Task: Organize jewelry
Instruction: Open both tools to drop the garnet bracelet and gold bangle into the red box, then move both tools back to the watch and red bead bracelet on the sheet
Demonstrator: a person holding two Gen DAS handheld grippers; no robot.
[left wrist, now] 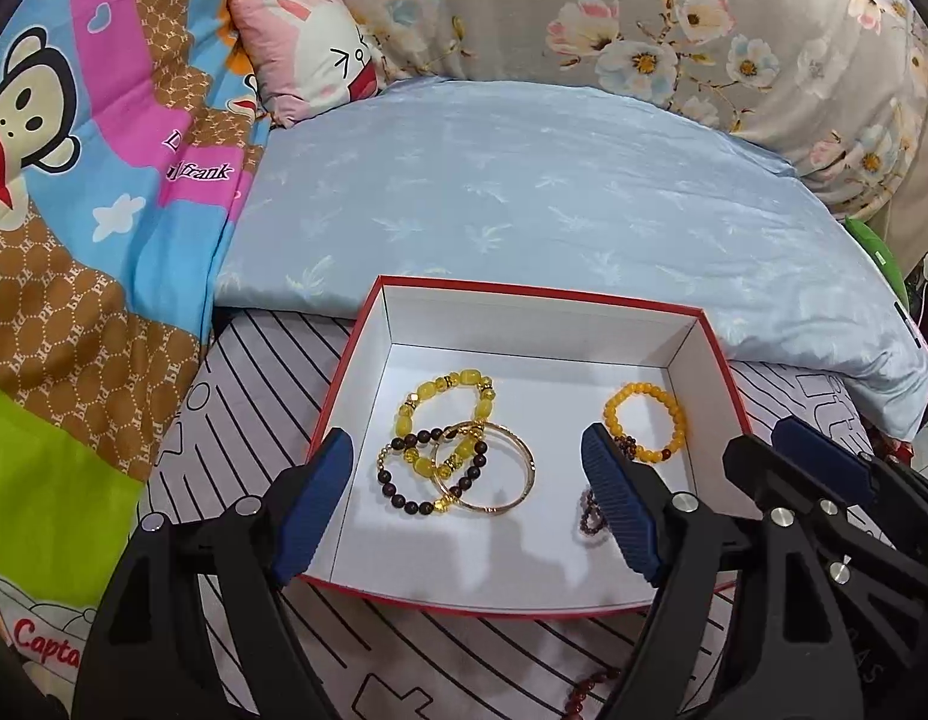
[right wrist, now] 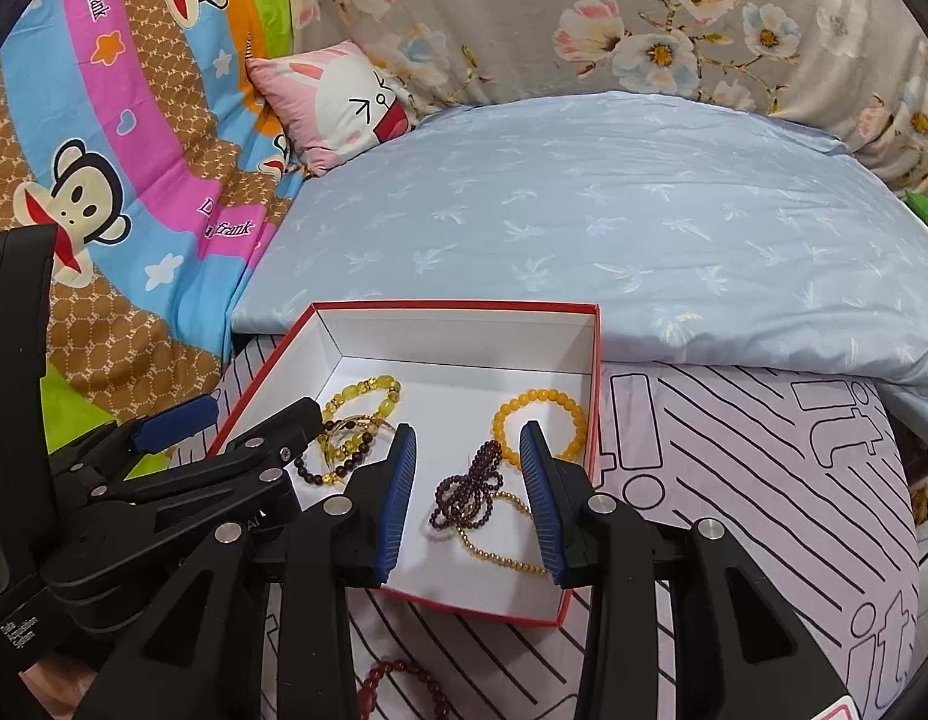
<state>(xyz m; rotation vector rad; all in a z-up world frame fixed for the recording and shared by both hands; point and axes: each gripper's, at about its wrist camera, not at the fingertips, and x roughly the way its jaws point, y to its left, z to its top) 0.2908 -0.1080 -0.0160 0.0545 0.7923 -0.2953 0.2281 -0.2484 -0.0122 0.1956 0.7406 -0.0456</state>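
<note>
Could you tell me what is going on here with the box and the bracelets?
A person holding a gripper in each hand is sorting jewelry into a red-edged box on a bed. Both the left gripper and right gripper hang open over it, gripping nothing. Inside lie a yellow bead bracelet, a gold bangle, a dark purple bead strand and others. A red bead bracelet remains outside, in front of the box.
</note>
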